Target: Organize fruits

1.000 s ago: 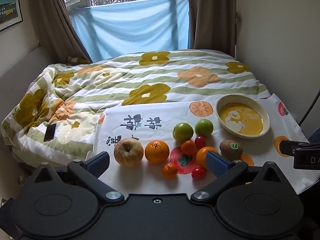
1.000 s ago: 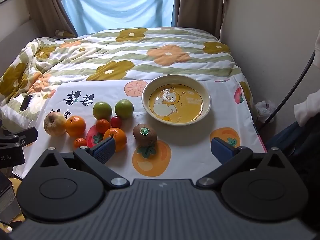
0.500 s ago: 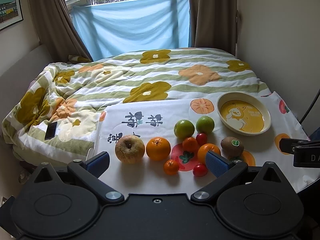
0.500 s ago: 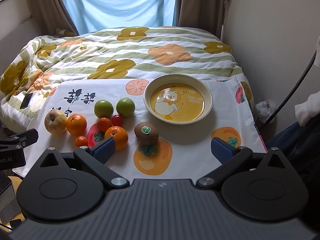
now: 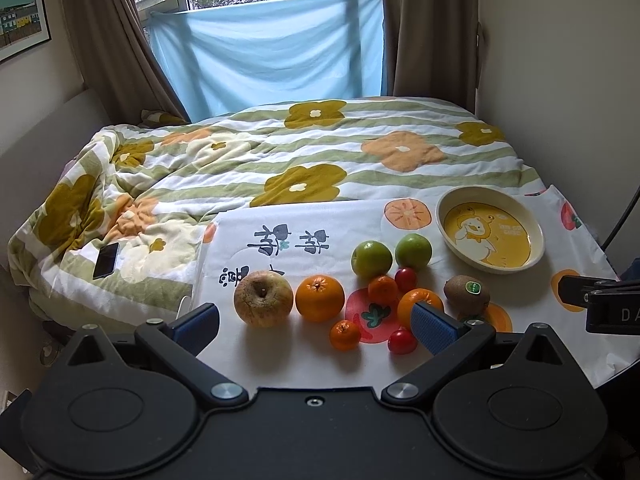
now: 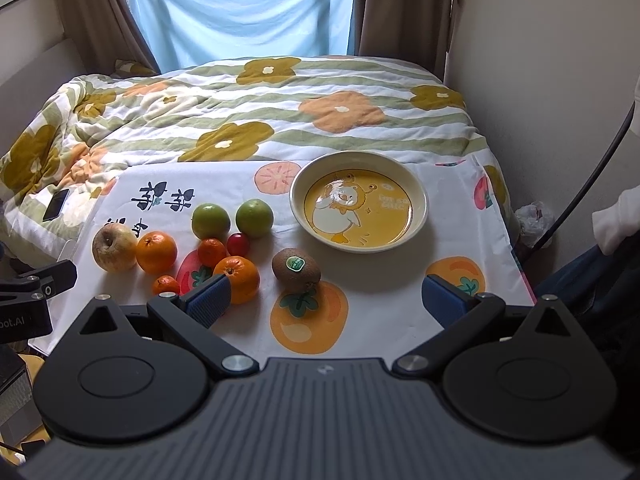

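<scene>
Fruits lie on a printed cloth [image 5: 280, 360] on the bed: a yellowish apple [image 5: 263, 298], a big orange [image 5: 319, 298], two green apples [image 5: 371, 259], small tangerines [image 5: 344, 335], cherry tomatoes [image 5: 402, 341] and a kiwi [image 5: 467, 290] [image 6: 296, 270]. A cream bowl [image 5: 448, 200] [image 6: 418, 204] with a duck print stands empty at the right. My left gripper [image 5: 316, 322] is open, low before the fruits. My right gripper [image 6: 326, 300] is open, just in front of the kiwi.
A flowered quilt [image 5: 320, 152] covers the bed behind the cloth. A phone [image 5: 106, 260] lies on the quilt at the left. A wall [image 6: 540, 80] runs along the right, with a dark cable [image 6: 592, 184] and a plastic bag [image 6: 534, 220] by the bed's edge.
Both grippers have edged slightly forward and tilted up, so the fruits and bowl sit a little lower and nearer in both views. Both stay open. No fruit has moved.
</scene>
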`<state>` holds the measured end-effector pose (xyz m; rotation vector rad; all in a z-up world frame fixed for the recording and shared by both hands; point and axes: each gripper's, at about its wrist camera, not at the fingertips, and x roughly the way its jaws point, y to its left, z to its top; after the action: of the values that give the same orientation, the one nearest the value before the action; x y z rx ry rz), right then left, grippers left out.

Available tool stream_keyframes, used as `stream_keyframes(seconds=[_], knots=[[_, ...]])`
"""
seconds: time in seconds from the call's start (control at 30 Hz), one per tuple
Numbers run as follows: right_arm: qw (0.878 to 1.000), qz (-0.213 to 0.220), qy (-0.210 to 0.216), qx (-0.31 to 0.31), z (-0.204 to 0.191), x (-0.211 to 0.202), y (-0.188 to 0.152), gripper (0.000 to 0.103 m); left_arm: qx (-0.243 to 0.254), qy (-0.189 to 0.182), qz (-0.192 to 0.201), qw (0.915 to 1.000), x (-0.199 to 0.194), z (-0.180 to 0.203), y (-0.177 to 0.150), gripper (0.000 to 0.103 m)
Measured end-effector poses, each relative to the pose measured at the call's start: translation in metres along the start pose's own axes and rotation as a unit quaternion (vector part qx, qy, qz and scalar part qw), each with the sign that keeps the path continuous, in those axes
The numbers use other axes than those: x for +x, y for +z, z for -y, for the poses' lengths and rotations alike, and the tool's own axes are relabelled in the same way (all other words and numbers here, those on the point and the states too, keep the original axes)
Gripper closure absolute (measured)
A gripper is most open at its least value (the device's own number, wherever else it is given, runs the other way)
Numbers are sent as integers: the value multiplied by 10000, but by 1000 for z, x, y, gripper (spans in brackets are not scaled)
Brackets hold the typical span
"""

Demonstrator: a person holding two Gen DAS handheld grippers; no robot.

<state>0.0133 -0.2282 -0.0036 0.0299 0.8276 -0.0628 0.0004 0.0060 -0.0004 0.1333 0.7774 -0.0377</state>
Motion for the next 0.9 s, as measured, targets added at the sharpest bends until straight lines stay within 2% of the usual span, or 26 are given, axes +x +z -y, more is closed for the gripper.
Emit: stream_keyframes(seconds=[0.9], knots=[[10000,-17,-31,-8,-3,3,0,0,-38,100,3,9999,4,0,1,0]])
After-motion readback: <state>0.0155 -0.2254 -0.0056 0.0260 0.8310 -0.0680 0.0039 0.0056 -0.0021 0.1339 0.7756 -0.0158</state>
